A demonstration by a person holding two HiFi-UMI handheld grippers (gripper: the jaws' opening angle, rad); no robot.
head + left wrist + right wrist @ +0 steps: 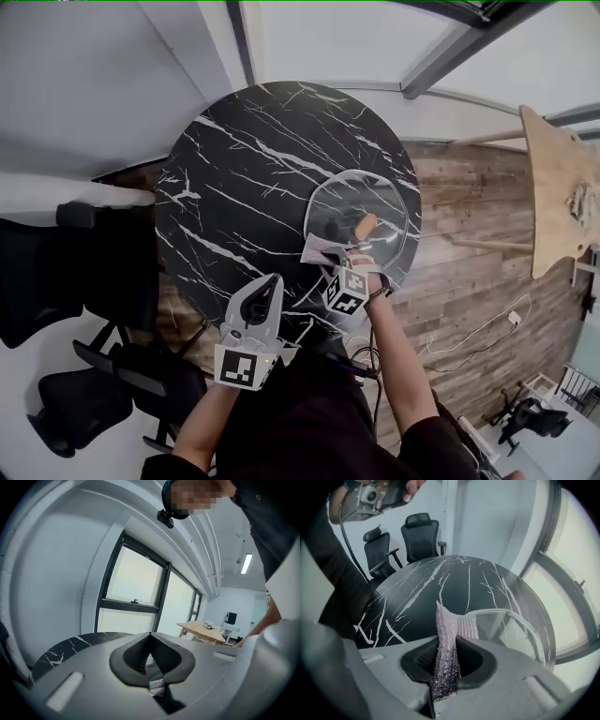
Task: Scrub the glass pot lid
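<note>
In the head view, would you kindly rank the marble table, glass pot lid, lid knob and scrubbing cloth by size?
marble table
glass pot lid
scrubbing cloth and lid knob: too alike to rank; the right gripper hides part of the cloth

The head view looks down from high over the black table (234, 187). Both gripper views sit low and close, looking across that same table.

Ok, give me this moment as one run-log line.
right hand-held gripper: shut on lilac textured cloth at rim of round glass pot lid | left hand-held gripper: shut, empty | lid: on black marble table
</note>
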